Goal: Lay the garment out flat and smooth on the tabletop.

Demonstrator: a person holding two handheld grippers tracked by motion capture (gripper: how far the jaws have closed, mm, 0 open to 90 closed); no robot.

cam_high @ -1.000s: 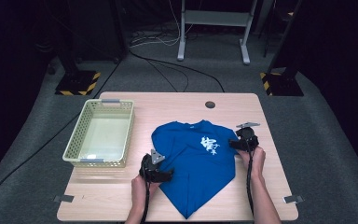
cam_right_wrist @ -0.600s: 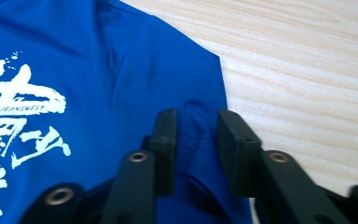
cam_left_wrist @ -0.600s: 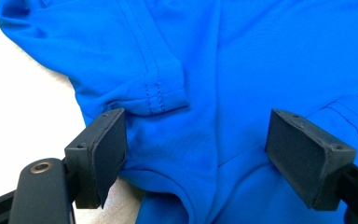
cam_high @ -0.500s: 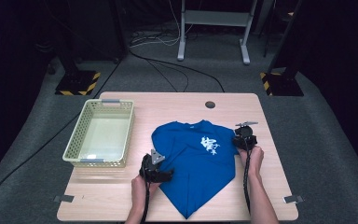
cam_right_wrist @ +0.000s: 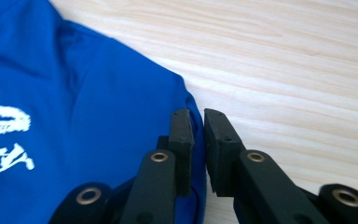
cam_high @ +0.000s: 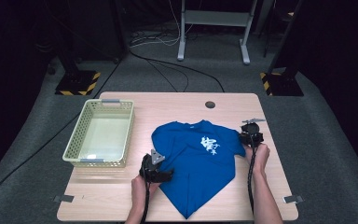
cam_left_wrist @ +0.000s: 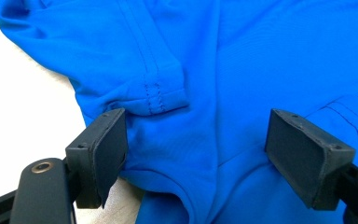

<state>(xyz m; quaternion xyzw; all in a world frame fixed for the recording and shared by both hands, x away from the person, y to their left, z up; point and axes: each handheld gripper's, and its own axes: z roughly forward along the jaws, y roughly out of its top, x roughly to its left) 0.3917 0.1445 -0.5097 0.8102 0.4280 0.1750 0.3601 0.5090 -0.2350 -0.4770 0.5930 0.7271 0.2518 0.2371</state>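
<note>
We pinch the blue T-shirt's (cam_high: 198, 163) right edge while our other jaws stand spread over its left side.

The shirt lies spread on the wooden counter (cam_high: 177, 105), white print up, right of the pale basket (cam_high: 101, 135). Our right gripper (cam_right_wrist: 196, 140) has just been closing, and its jaws now nip the shirt's hem at the cloth's right edge. Our left gripper (cam_left_wrist: 196, 149) sits low over the shirt's left part near a folded sleeve, jaws wide apart with cloth lying between them, unpressed.
</note>
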